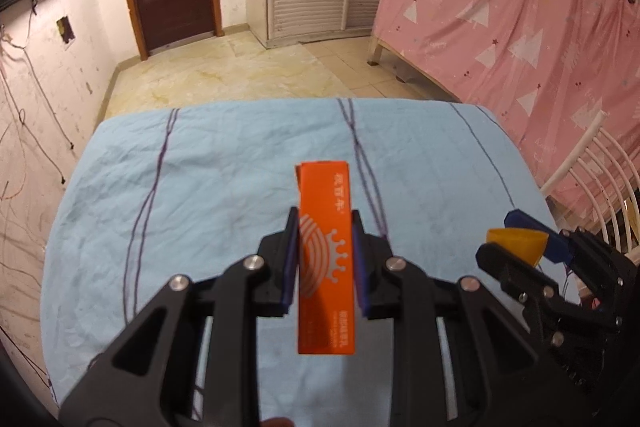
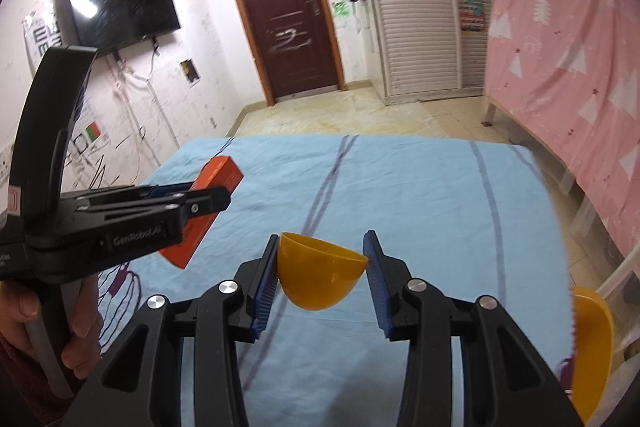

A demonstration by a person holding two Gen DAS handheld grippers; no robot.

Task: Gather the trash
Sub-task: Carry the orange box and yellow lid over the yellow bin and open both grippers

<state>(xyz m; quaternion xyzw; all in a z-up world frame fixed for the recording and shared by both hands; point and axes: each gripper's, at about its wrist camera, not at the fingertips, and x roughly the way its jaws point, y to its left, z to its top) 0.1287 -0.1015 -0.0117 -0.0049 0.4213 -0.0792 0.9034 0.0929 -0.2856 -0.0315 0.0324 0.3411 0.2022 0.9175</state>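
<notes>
My left gripper is shut on a long orange box and holds it above the light blue cloth on the table. The box stands out past the fingertips and shows in the right wrist view too. My right gripper is shut on a yellow half-shell cup, held above the cloth. The right gripper with the yellow cup is seen at the right of the left wrist view. The left gripper is at the left of the right wrist view.
A second yellow shell lies at the table's right edge beside a white chair. A pink curtained bed runs along the right. A brown door, a white cupboard and a wall TV are across the tiled floor.
</notes>
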